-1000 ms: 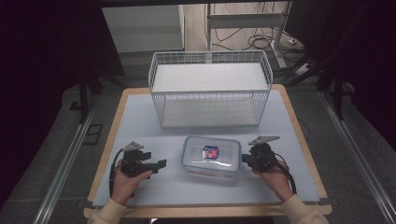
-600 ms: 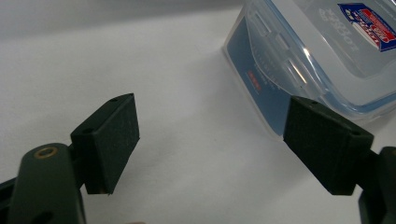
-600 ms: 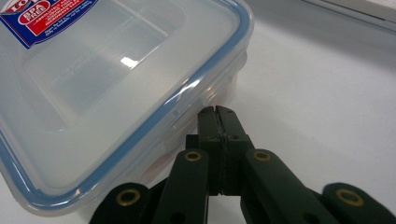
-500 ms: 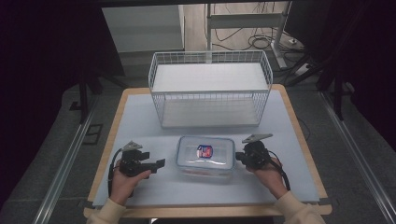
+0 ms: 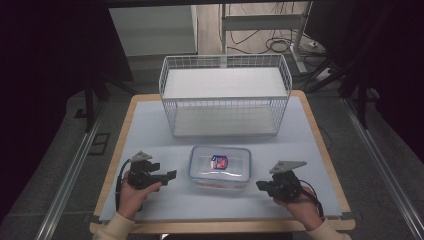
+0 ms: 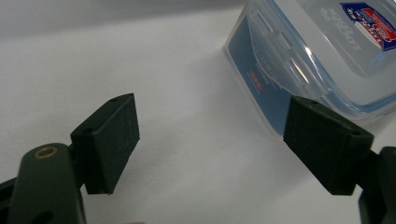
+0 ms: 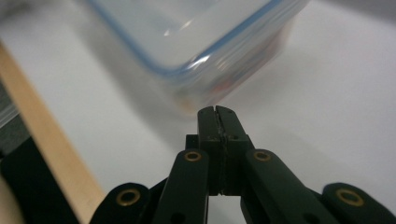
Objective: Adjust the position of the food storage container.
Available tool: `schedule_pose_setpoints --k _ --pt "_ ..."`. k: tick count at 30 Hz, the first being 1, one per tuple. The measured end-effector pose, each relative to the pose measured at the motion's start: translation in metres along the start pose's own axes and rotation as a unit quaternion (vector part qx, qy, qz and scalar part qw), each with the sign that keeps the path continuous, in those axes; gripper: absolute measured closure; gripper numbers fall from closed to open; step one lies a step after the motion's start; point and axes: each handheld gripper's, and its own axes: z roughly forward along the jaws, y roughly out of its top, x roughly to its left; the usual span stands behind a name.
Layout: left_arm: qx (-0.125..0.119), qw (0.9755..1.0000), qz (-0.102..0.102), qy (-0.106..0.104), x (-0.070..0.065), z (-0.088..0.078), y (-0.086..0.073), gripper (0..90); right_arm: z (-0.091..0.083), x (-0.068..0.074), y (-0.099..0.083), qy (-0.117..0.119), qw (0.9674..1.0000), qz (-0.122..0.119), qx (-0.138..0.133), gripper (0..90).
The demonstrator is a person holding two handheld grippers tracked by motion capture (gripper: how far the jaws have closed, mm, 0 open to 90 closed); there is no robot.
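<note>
A clear plastic food box with a blue-edged lid and a red and blue label lies flat near the table's front middle. My left gripper rests just left of it, jaws wide apart and empty; in the left gripper view the box stands beyond the right fingertip. My right gripper sits to the box's front right, a short gap away, its jaws pressed together on nothing. In the right gripper view the shut tips point at a corner of the box.
A white wire basket with a white liner stands at the back middle of the pale blue table top. The wooden table edge runs along the front, close under both hands. Dark floor and metal rails lie on either side.
My right gripper first moved left against the box, nudging it slightly left, then drew back to the right and toward the front edge. The left gripper stayed where it was.
</note>
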Motion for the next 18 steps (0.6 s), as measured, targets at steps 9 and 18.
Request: schedule_pose_setpoints --k 9,18 --pt "0.001 1.0000 0.000 0.000 0.000 0.000 0.000 18.2 0.012 0.037 -0.006 0.040 0.9970 -0.059 0.029 89.9" --pt "0.003 1.0000 -0.001 0.000 0.001 0.001 -0.002 18.2 0.036 0.045 0.005 0.039 0.9958 -0.078 0.027 89.9"
